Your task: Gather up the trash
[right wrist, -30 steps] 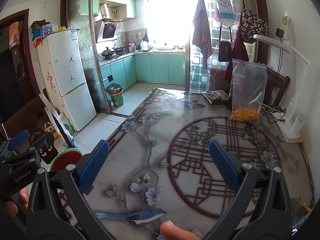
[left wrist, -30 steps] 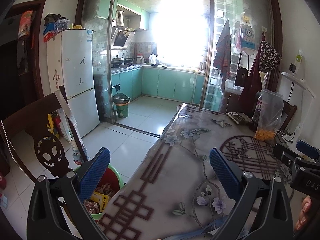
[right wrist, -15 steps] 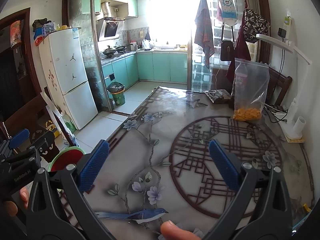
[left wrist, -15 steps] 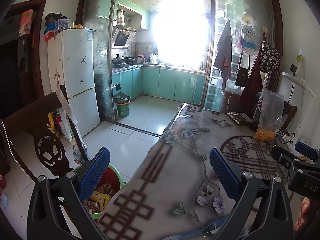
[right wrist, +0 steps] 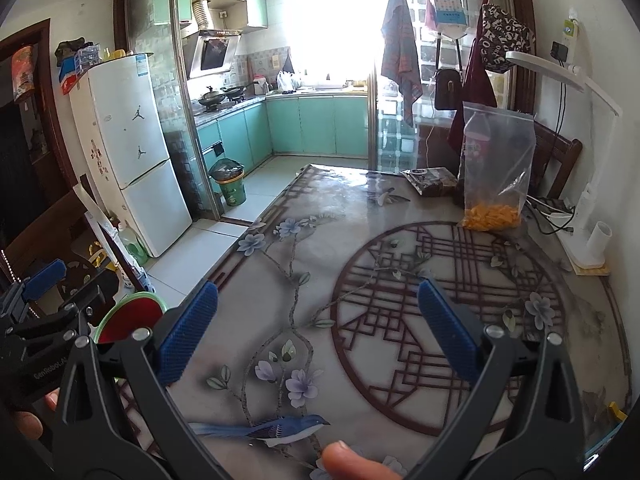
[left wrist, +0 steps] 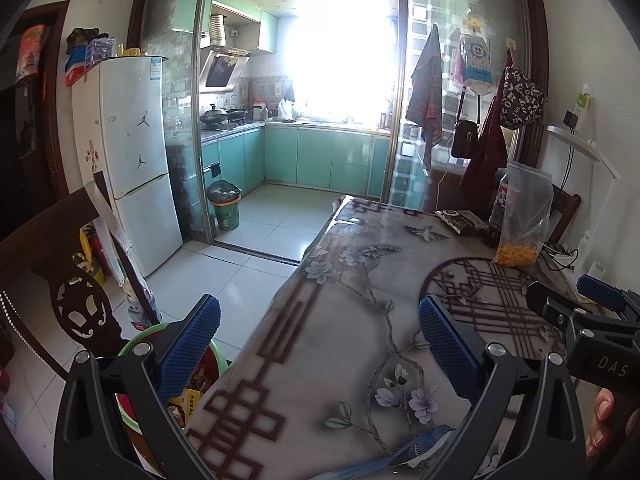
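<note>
My left gripper (left wrist: 320,336) is open and empty, held over the near left edge of the patterned table (left wrist: 360,288). A green-rimmed red bin (left wrist: 208,364) with wrappers in it stands on the floor below its left finger. My right gripper (right wrist: 318,330) is open and empty over the table's middle (right wrist: 360,248); the bin (right wrist: 132,316) shows at its left. A dark crumpled wrapper (right wrist: 430,180) lies at the far end of the table, also in the left wrist view (left wrist: 460,220). The right gripper shows at the left view's right edge (left wrist: 576,312).
A clear bag with orange snacks (right wrist: 494,168) stands far right, next to a white lamp base (right wrist: 588,240) and cables. A dark wooden chair (left wrist: 60,280) stands left of the bin. A fridge (left wrist: 132,160) and a kitchen bin (left wrist: 226,204) stand beyond.
Both grippers have drifted slightly; the views shift a little. Both stay open and empty.
</note>
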Demonstrator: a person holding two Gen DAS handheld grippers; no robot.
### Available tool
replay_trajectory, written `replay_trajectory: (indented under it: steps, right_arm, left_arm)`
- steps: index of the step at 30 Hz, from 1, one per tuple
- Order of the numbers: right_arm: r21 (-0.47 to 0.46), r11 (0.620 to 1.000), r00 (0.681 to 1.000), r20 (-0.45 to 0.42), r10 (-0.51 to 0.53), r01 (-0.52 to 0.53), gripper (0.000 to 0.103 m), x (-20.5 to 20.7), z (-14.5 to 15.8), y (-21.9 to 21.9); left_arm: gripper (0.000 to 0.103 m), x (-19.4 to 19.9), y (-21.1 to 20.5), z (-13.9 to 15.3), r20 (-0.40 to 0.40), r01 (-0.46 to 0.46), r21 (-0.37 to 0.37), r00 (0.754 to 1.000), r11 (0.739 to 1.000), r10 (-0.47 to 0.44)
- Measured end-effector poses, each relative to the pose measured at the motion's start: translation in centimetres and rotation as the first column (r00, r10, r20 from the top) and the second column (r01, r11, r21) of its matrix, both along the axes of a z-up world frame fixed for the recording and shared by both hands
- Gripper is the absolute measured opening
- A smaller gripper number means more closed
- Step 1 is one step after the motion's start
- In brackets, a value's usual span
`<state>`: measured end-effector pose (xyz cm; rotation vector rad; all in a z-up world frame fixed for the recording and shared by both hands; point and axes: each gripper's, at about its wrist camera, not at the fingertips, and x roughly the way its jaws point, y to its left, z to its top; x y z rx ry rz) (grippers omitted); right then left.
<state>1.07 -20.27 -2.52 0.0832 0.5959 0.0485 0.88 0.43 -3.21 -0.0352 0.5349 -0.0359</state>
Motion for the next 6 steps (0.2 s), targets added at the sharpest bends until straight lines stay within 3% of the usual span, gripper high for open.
replay_trajectory:
  steps: [6]
  right_arm:
    - [0.001,0.999,0.999,-0.013,-0.038,0.038,0.098,0.6,-0.5,-1.7]
  left_arm:
    - [0.095,1.9,-1.0,-0.9,-0.041,0.011,-0.022,0.999,1.0,-0.011]
